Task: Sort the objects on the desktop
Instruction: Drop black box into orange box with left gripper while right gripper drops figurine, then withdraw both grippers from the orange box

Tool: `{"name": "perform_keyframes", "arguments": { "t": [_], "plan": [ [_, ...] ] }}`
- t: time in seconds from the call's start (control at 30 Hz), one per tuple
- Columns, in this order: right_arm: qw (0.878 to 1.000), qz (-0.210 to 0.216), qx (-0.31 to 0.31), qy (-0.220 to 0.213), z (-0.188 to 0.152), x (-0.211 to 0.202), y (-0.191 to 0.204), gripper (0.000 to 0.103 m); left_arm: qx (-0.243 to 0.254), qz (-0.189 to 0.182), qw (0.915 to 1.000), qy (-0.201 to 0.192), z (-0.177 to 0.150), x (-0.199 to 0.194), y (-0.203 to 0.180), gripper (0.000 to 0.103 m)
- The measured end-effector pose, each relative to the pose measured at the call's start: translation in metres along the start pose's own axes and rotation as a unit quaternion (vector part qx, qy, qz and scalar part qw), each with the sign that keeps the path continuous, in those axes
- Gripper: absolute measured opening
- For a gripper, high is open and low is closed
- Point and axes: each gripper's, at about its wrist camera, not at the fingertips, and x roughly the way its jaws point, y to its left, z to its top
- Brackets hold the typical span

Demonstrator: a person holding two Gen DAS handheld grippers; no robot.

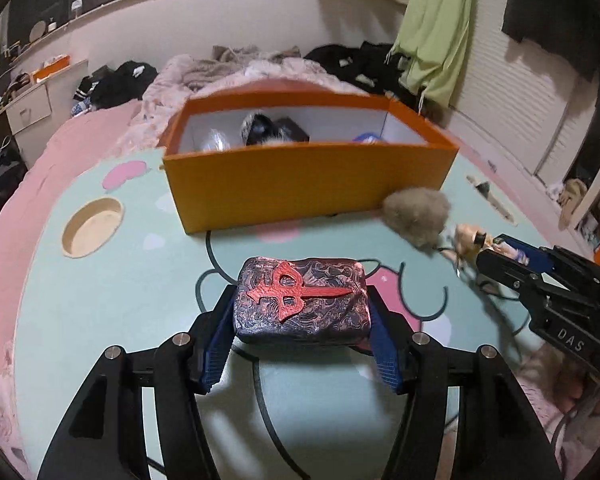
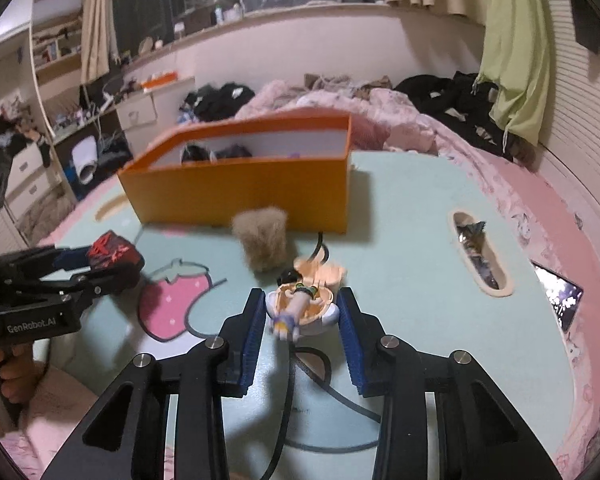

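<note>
Cluttered bedroom behind a mint-green cartoon table (image 1: 112, 280) with an orange box (image 1: 300, 184) at its far side. Left gripper (image 1: 300, 312) clamped on a dark block with a red emblem (image 1: 302, 300), near the box. Right gripper (image 2: 302, 312) closed around a small figurine (image 2: 300, 304), just near of a grey fluffy ball (image 2: 262, 240).

A bedroom: rumpled bed (image 1: 236, 68), strewn clothes (image 2: 220, 100).

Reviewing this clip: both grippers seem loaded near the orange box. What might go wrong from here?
The left gripper pinches the dark block only at its ends; it may twist loose.
The right gripper grips a small figurine whose cord trails across the table and might snag.
The fluffy ball by the orange box may get knocked.
</note>
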Motion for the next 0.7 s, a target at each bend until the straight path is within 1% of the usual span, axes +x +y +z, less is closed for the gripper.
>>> {"name": "perform_keyframes", "arguments": {
  "t": [0.07,0.13,0.2,0.3,0.4,0.47,0.5,0.53,0.57,0.6,0.63,0.67,0.7],
  "plan": [
    [1.000,0.022,0.016,-0.002,0.006,-0.007,-0.004,0.035,0.000,-0.010,0.9999,-0.009,0.006,-0.008,-0.001,0.061],
    [0.999,0.034,0.014,-0.013,0.022,-0.013,-0.003,0.035,0.002,-0.014,0.9997,-0.019,0.018,-0.013,-0.003,0.061],
    [0.998,0.044,0.011,-0.033,0.041,-0.018,-0.001,0.035,0.007,-0.014,0.9993,-0.035,0.035,-0.018,-0.005,0.061],
    [0.996,0.056,0.000,-0.066,0.076,-0.021,0.007,0.035,0.011,-0.016,0.9980,-0.060,0.069,-0.021,-0.009,0.061],
    [0.994,0.065,-0.003,-0.091,0.113,-0.010,0.015,0.035,0.000,-0.015,0.9969,-0.077,0.102,-0.013,-0.007,0.061],
    [0.994,0.069,-0.007,-0.087,0.129,0.006,0.019,0.035,-0.013,-0.019,0.9970,-0.074,0.116,0.001,-0.001,0.061],
    [0.994,0.057,-0.011,-0.087,0.133,0.016,0.019,0.036,-0.024,-0.012,0.9975,-0.066,0.121,0.012,0.003,0.063],
    [0.995,0.045,-0.014,-0.088,0.134,0.023,0.020,0.041,-0.035,-0.001,0.9978,-0.057,0.122,0.020,0.007,0.063],
    [0.996,0.039,-0.014,-0.080,0.132,0.029,0.019,0.049,-0.049,0.008,0.9976,-0.047,0.121,0.026,0.012,0.063],
    [0.997,0.039,-0.008,-0.071,0.126,0.033,0.018,0.051,-0.057,0.005,0.9974,-0.044,0.117,0.028,0.015,0.063],
    [0.997,0.043,-0.003,-0.067,0.120,0.033,0.015,0.057,-0.064,-0.009,0.9969,-0.044,0.109,0.028,0.019,0.065],
    [0.997,0.045,0.001,-0.064,0.110,0.032,0.013,0.060,-0.065,-0.014,0.9968,-0.044,0.103,0.026,0.019,0.068],
    [0.997,0.042,0.002,-0.061,0.103,0.031,0.013,0.060,-0.065,-0.013,0.9969,-0.041,0.095,0.025,0.019,0.071]
  ]
}}
